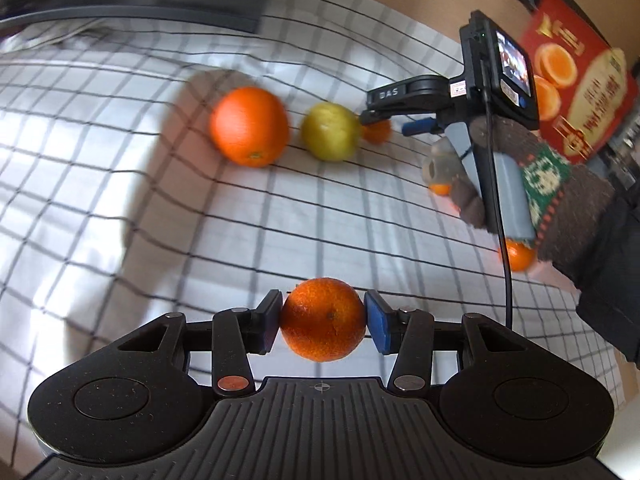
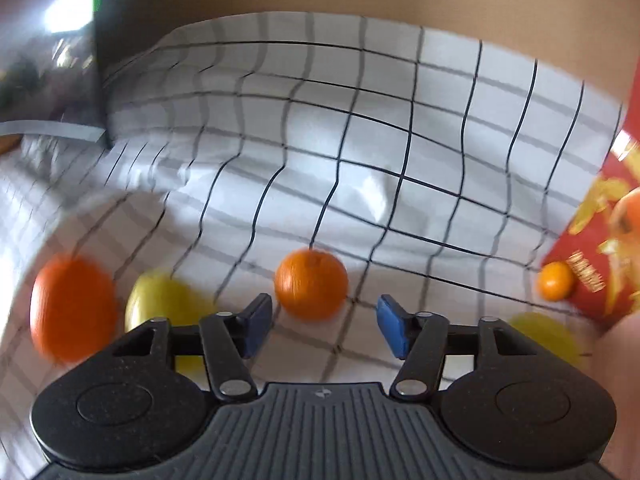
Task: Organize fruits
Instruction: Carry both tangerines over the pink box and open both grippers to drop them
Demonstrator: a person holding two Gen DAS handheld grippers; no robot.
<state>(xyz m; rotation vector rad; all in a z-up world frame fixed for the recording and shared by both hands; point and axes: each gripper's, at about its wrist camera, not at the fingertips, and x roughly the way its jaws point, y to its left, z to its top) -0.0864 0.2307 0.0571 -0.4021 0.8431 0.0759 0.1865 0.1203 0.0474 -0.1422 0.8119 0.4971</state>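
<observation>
Clamping a mandarin [image 1: 322, 319] between its blue pads at bottom centre of the left wrist view, the left gripper [image 1: 322, 322] hangs above the checked cloth [image 1: 120, 184]. Upper centre lie a large orange [image 1: 249, 125] and a lemon [image 1: 330, 131]. In the right wrist view the right gripper [image 2: 324, 326] stands parted and empty, a blurred small orange [image 2: 311, 284] probably just beyond its tips.

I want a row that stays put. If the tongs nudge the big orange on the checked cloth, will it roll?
Probably: the big orange is round and sits free. The soft, wrinkled checked cloth may slow it. The lemon close beside it could get bumped.
</observation>
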